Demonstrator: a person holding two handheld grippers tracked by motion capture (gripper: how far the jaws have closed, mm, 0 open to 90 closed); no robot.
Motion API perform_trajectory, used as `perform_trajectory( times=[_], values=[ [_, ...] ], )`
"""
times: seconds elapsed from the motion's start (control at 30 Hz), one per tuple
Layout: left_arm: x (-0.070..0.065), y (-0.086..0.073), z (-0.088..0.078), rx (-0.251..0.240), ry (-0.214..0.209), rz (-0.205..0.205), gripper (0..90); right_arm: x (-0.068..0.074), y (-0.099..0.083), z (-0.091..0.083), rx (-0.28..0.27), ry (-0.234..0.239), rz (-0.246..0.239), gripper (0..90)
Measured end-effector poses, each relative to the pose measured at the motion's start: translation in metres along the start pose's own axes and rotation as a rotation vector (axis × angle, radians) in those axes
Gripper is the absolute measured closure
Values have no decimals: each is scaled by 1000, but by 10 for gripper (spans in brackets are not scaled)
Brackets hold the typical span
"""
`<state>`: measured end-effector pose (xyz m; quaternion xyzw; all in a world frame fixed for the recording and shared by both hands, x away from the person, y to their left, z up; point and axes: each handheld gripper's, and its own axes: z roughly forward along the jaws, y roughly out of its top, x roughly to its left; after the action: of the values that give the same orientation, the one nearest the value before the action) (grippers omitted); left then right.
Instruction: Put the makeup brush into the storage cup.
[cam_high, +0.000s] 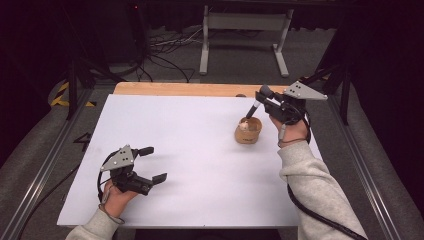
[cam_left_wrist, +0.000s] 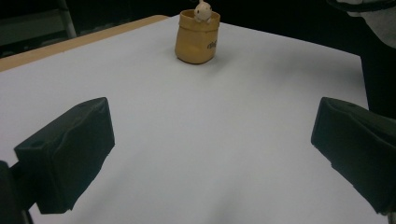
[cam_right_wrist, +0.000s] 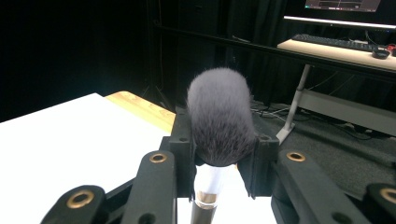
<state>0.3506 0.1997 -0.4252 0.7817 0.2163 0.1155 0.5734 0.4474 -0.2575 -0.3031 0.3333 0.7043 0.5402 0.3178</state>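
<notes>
Makeup brush (cam_right_wrist: 219, 126) sits clamped between the right gripper's (cam_high: 268, 101) jaws, closed on its white ferrule just under the grey bristle head (bristles up, dark handle pointing down). In the high view the brush (cam_high: 255, 105) slants with its handle end at the mouth of the small tan pouch (cam_high: 248, 131); can't tell if it touches inside. Pouch stands upright on the white table (cam_high: 190, 150), right of centre toward the far edge, a small pale figure (cam_left_wrist: 202, 10) poking out of its top. Left gripper (cam_high: 150, 164) rests near the front left corner, well apart from the pouch, jaws spread wide, nothing between them.
</notes>
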Motion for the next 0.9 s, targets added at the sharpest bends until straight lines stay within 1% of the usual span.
perform_trajectory(
  times=[0.2, 0.43, 0.47, 0.57, 0.6, 0.63, 0.67, 0.7, 0.73, 0.83, 0.9],
  values=[
    [2, -2, -2, -1, 10, 4, 0, 0, -6, 5, 10, 2, 7, 694],
    [3, -3, -4, -14, 12, 5, 0, -1, -16, 13, 38, 2, 8, 694],
    [3, -4, -4, -17, 9, -2, 0, 0, -18, 13, 43, 1, 12, 694],
    [3, -4, -4, -18, 10, -6, 0, 0, -21, 16, 50, 0, 9, 694],
    [3, -4, -4, -20, 13, -1, 0, 0, -24, 17, 57, -2, 10, 694],
    [3, -4, -5, -24, 10, -5, 0, 0, -25, 18, 61, -2, 11, 694],
    [3, -4, -6, -28, 10, 3, 0, 0, -26, 19, 63, -2, 9, 694],
    [3, -4, -6, -39, 15, 2, 0, 0, -27, 19, 63, -3, 10, 694],
    [3, -4, -6, -39, 15, 2, 0, 0, -28, 20, 68, -4, 14, 694],
    [3, -4, -8, -60, 23, 17, 0, 0, -32, 22, 73, -4, 21, 694],
    [2, -4, -9, -91, 31, 27, 0, 0, -34, 23, 77, -2, 21, 694]
  ],
)
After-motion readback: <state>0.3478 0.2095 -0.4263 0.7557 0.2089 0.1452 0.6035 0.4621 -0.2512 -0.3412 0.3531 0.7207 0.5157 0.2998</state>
